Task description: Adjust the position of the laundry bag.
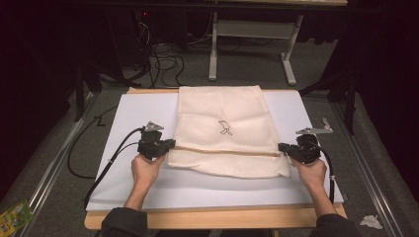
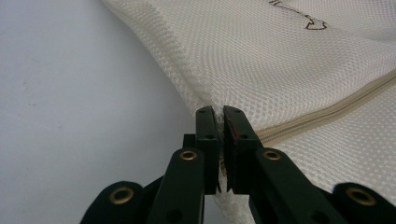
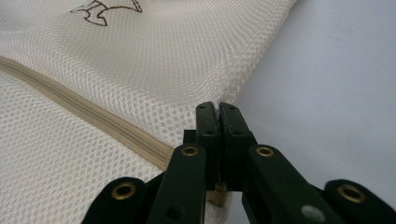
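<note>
Level, both tools pinch the mesh bag's side edges.

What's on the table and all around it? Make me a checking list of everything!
Surface: white board lying on a wooden table.
Job's things: cream mesh bag lying flat, zipper running across it, small dark outline drawing on top.
Clutter: nothing seen on the board.
Grippers: left gripper shut on the bag's left edge at the zipper end; right gripper shut on its right edge.
Cables: black cable trailing from the left gripper off the board; more cables on the floor behind.
Surroundings: grey desk frame beyond the table, crumpled white scrap and colourful packet on the floor.
</note>
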The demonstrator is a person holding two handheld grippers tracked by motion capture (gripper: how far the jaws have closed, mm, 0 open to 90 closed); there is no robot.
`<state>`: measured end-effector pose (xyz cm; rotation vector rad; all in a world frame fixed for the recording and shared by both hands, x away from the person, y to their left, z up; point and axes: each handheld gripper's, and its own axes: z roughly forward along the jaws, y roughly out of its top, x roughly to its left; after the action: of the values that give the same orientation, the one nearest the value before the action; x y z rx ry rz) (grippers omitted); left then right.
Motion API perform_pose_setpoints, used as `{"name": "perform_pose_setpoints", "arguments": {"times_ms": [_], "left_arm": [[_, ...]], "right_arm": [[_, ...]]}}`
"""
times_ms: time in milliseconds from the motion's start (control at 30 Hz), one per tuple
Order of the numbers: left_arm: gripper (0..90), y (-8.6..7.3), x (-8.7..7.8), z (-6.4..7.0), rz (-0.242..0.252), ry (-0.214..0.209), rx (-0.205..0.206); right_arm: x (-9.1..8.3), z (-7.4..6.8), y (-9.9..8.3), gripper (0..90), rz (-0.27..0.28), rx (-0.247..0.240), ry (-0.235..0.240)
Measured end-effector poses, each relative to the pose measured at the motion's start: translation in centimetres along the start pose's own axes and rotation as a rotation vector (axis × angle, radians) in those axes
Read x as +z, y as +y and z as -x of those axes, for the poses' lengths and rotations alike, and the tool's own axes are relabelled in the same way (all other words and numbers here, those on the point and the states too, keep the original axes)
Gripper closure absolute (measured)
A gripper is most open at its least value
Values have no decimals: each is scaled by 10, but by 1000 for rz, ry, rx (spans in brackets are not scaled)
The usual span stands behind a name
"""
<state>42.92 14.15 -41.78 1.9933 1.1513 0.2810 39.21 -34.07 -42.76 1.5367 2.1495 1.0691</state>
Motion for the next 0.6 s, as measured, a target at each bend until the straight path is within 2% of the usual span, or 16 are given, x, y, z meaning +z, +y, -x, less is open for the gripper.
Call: {"name": "perform_pose_setpoints", "arguments": {"times_ms": [300, 600], "left_arm": [[857, -5, -6, -4, -1, 2, -5], [856, -17, -12, -11, -8, 10, -11]], "right_arm": [[1, -6, -2, 891, 8, -7, 23], [1, -17, -3, 890, 2, -22, 47]]}}
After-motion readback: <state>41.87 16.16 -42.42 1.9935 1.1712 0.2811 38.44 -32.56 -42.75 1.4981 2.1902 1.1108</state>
